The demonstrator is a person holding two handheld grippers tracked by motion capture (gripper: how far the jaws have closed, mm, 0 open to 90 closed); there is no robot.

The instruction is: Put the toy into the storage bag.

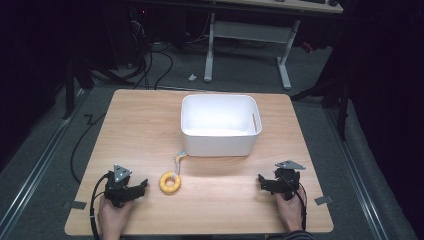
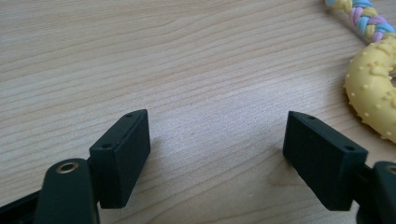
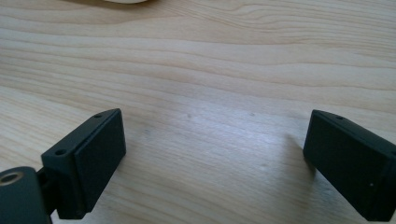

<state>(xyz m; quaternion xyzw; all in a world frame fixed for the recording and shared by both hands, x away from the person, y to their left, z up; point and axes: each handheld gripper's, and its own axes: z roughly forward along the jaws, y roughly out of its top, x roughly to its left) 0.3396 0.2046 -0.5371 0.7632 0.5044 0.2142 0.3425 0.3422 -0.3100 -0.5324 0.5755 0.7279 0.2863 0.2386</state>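
A yellow knobbly ring toy (image 1: 170, 182) lies on the wooden table (image 1: 140, 130) with a braided pastel rope (image 1: 179, 160) running from it toward the white bin (image 1: 220, 124). My left gripper (image 1: 142, 186) rests on the table just left of the ring, open, nothing between its jaws. In the left gripper view the ring (image 2: 373, 88) and rope (image 2: 364, 21) sit at the right edge, beyond my open gripper (image 2: 217, 135). My right gripper (image 1: 261, 180) rests near the front right, open and empty; its own view shows the gripper (image 3: 217, 135) over bare wood.
The white bin stands empty at the table's middle back, with a slot handle on its right wall. Dark floor with cables and the legs of another desk (image 1: 285, 55) lie beyond the far edge. Tape marks sit at the table's front corners.
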